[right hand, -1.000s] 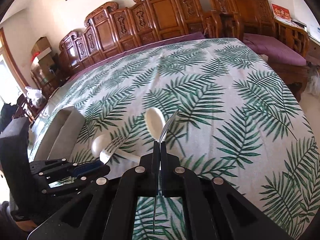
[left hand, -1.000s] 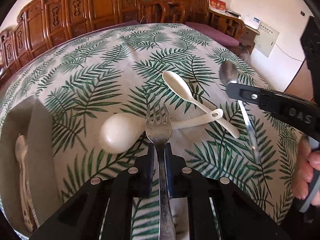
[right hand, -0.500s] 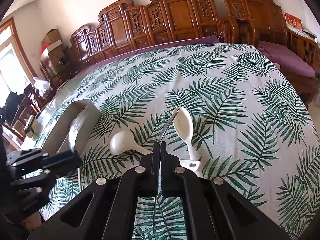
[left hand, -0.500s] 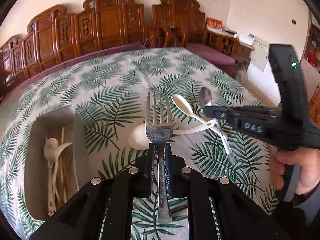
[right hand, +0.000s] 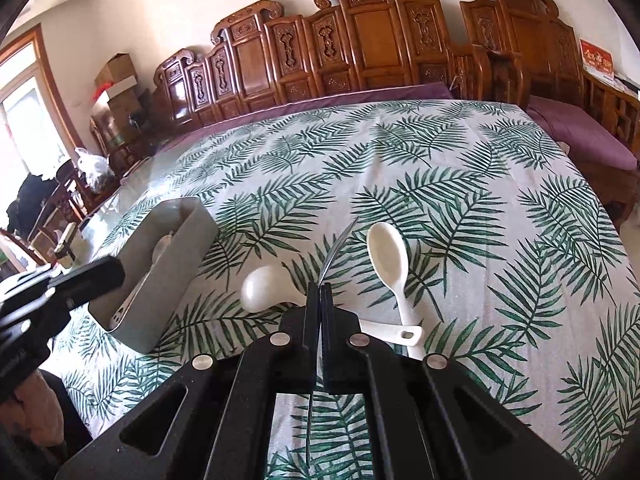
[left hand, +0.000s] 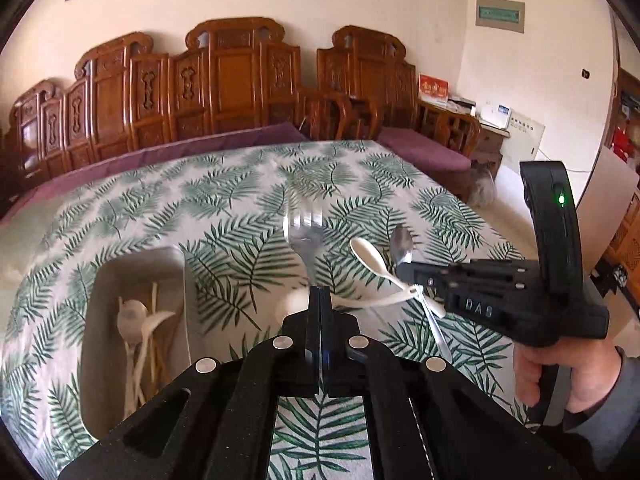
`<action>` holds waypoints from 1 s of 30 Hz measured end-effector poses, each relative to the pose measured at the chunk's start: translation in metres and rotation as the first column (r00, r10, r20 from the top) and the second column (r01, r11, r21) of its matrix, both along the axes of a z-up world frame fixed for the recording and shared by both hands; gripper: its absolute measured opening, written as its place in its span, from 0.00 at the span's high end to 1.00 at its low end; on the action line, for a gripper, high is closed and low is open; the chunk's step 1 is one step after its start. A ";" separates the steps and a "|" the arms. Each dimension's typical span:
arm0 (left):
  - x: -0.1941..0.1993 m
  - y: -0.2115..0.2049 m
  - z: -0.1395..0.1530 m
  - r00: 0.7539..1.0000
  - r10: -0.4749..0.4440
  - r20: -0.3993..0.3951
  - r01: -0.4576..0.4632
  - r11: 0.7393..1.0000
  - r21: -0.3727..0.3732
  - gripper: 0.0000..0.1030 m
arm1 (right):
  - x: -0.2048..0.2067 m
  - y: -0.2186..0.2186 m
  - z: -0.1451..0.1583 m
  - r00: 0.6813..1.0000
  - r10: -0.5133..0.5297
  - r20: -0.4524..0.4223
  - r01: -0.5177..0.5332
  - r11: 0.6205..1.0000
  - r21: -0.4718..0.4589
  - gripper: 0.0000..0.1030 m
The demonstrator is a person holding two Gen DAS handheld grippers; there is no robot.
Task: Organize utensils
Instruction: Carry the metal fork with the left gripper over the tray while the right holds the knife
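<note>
My left gripper (left hand: 320, 292) is shut on a metal fork (left hand: 305, 232), held tines forward above the table. My right gripper (right hand: 320, 292) is shut on a metal spoon (right hand: 338, 248), seen edge-on; its bowl also shows in the left wrist view (left hand: 402, 245). Two white ceramic spoons (right hand: 388, 252) (right hand: 266, 290) lie crossed on the leaf-print tablecloth (right hand: 460, 184) below both grippers. A grey utensil bin (left hand: 96, 320) holding several spoons and chopsticks stands at the left; it also shows in the right wrist view (right hand: 172, 280).
Carved wooden chairs (right hand: 360, 40) with purple cushions line the table's far side. The right gripper's black body and the hand holding it (left hand: 560, 376) fill the right of the left wrist view. The left gripper (right hand: 48, 296) shows at the left edge of the right wrist view.
Both grippers have risen and pulled back from the table with the fork and the metal spoon in them. The bin has come more fully into view.
</note>
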State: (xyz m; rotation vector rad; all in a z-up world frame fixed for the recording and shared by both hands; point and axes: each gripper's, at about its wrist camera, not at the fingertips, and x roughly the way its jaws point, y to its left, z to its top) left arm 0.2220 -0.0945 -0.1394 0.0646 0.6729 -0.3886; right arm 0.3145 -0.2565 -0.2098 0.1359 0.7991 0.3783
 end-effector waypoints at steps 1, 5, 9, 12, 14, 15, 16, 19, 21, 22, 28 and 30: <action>0.001 0.000 0.000 1.000 0.000 -0.006 0.000 1.000 0.002 1.00 | -0.001 0.001 0.000 1.000 0.003 0.002 -0.003 1.000 -0.001 0.98; 0.007 -0.001 -0.005 1.000 0.008 -0.026 -0.007 1.000 0.014 1.00 | -0.002 -0.001 0.001 1.000 -0.002 0.004 0.002 1.000 -0.004 0.98; 0.031 -0.002 -0.019 0.995 0.041 -0.095 -0.039 0.999 0.026 1.00 | 0.002 -0.013 0.000 0.999 -0.031 -0.005 0.031 0.999 0.012 0.98; 0.061 -0.005 -0.028 0.989 0.082 -0.124 -0.076 0.996 0.050 0.86 | 0.004 -0.018 -0.002 0.999 -0.038 -0.012 0.038 0.999 0.015 0.98; 0.078 -0.006 -0.032 0.987 0.095 -0.132 -0.087 0.994 0.065 0.68 | 0.005 -0.019 -0.002 0.999 -0.034 -0.010 0.034 0.999 0.013 0.98; 0.092 -0.009 -0.036 0.984 0.109 -0.139 -0.097 0.991 0.092 0.67 | 0.005 -0.020 -0.002 0.999 -0.031 -0.008 0.031 0.999 0.011 0.98; 0.101 -0.011 -0.040 0.983 0.113 -0.142 -0.097 0.989 0.112 0.67 | 0.005 -0.020 -0.002 1.000 -0.030 -0.008 0.030 1.000 0.010 0.98; 0.130 -0.019 -0.057 0.974 0.135 -0.183 -0.099 0.976 0.195 0.67 | 0.008 -0.027 -0.002 0.999 -0.033 -0.011 0.034 0.999 0.022 0.98; 0.146 -0.022 -0.074 0.959 0.158 -0.237 -0.097 0.964 0.247 0.67 | 0.012 -0.031 -0.003 0.999 -0.039 -0.020 0.040 0.999 0.033 0.98; 0.152 -0.022 -0.082 0.949 0.165 -0.269 -0.096 0.963 0.253 0.67 | 0.011 -0.032 -0.003 0.999 -0.041 -0.022 0.042 0.998 0.039 0.98; 0.161 -0.026 -0.098 0.925 0.190 -0.329 -0.096 0.955 0.280 0.71 | 0.013 -0.033 -0.003 0.999 -0.030 -0.027 0.032 0.998 0.058 0.98; 0.162 -0.028 -0.098 0.919 0.187 -0.347 -0.092 0.958 0.273 0.81 | 0.014 -0.030 -0.002 0.999 -0.020 -0.027 0.021 0.998 0.059 0.98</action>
